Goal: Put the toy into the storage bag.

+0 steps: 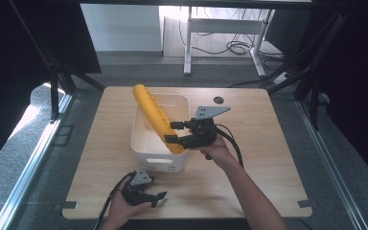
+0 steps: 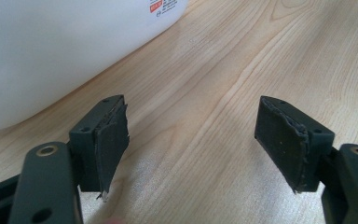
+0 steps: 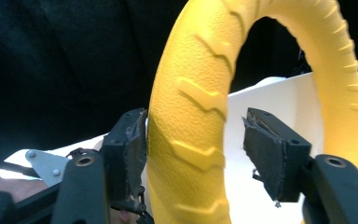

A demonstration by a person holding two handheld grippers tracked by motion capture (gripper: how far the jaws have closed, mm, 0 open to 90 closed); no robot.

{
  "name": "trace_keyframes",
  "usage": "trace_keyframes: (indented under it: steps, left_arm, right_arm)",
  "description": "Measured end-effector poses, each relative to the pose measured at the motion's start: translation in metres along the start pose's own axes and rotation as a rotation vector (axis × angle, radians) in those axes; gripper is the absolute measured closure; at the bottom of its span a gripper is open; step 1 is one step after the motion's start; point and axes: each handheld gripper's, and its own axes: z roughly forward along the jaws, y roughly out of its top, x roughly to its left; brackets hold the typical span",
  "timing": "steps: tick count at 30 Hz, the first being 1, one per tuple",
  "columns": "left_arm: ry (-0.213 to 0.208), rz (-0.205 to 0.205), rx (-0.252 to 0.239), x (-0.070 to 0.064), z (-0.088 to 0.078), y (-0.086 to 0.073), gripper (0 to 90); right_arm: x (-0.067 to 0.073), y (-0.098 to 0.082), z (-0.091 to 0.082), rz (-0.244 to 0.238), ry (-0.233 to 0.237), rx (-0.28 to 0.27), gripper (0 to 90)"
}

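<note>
Right hand-held gripper (image 1: pixel 174 132) is at the near right corner of the white bin (image 1: pixel 143 152), jaws pointing left across the rim. Its jaws straddle the yellow ring (image 1: pixel 155 117), a ridged, tyre-like hoop standing on edge in the bin. Right gripper view: the left pad lies against the ring's (image 3: pixel 191 140) tread, the right pad (image 3: pixel 268 149) stands clear of it with a gap between, so the jaws are parted and do not pinch the ring. The ring leans up and away from this hand-held gripper, its top end rising above the bin's far rim, its lower end resting at the bin's corner just under the jaws. Bin wall (image 3: pixel 284 98) shows white behind the ring.

Left hand-held gripper (image 1: pixel 149 196) rests low on the tabletop (image 1: pixel 249 143), near the front edge, well apart from the right one and just short of the bin's near wall. Left gripper view: jaws spread wide, nothing between the pads but bare wood grain (image 2: pixel 223 93); the bin's (image 2: pixel 51 51) rounded white wall sits ahead and left of them, a small red label near its edge
</note>
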Motion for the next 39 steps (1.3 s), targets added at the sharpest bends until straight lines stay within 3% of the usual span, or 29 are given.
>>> trace_keyframes:
  steps: [11,15,16,17,19,22,25,28,34,39]
  left_arm:
    - [0.003,-0.002,-0.003,0.0,-0.001,0.0,25.8]
    - [0.004,-0.007,-0.009,0.0,-0.002,0.0,25.8]
    - [0.006,-0.008,-0.01,0.0,-0.002,0.001,25.8]
    - [0.005,-0.008,-0.009,0.0,-0.002,0.001,25.8]
    - [0.005,-0.006,-0.006,0.0,-0.001,0.001,25.7]
    - [0.008,-0.002,-0.001,0.0,-0.001,0.001,25.7]
    - [0.008,-0.003,-0.003,-0.001,-0.001,0.001,25.7]
    - [0.01,-0.005,-0.004,-0.001,-0.001,0.001,25.7]
    - [0.011,-0.007,-0.006,0.0,-0.002,0.001,25.8]
    - [0.009,-0.01,-0.003,0.0,-0.001,0.001,25.7]
  right_arm:
    - [0.005,-0.005,-0.021,-0.006,-0.028,-0.033,36.8]
    - [0.006,-0.013,-0.037,-0.022,-0.1,-0.027,36.5]
    - [0.006,-0.013,-0.037,-0.022,-0.1,-0.027,36.5]
    - [0.006,-0.02,-0.047,-0.021,-0.135,-0.026,36.6]
    - [0.005,-0.022,-0.051,-0.022,-0.148,-0.026,36.6]
    - [0.003,-0.036,-0.069,-0.011,-0.211,-0.028,36.9]
    - [0.001,-0.043,-0.078,-0.001,-0.238,-0.031,37.0]
    - [-0.001,-0.059,-0.094,0.008,-0.294,-0.015,37.1]
    - [-0.004,-0.082,-0.112,0.041,-0.359,0.022,37.1]
    - [-0.006,-0.1,-0.117,0.072,-0.394,0.047,37.5]
